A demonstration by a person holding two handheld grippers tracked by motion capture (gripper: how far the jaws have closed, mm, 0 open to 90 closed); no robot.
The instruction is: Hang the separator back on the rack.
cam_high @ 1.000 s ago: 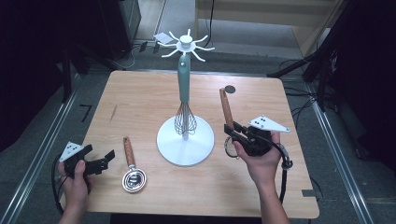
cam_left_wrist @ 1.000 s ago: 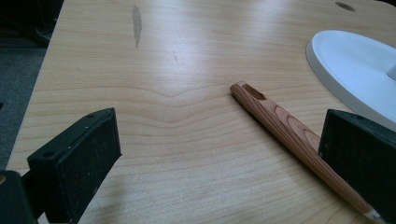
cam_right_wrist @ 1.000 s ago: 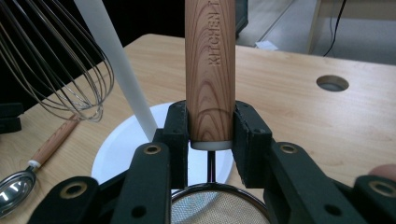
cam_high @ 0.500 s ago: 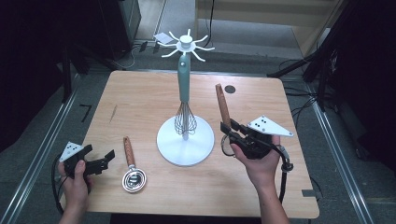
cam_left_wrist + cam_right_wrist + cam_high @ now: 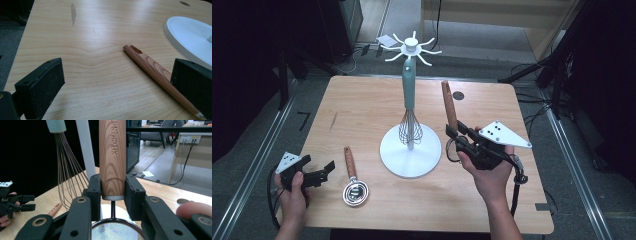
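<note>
High view: two wooden-handled strainers, one whisk, one stand.

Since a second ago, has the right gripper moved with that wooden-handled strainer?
Yes. The right gripper, shut on the wooden-handled strainer, has risen slightly; the handle tip now sits farther up the table, nearer the dark hole.

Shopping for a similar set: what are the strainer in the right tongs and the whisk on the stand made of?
Strainer: wooden handle with visible grain and engraved lettering; fine mesh bowl looks like metal. Whisk: thin shiny wires, probably steel; smooth teal handle, likely plastic or silicone.
</note>
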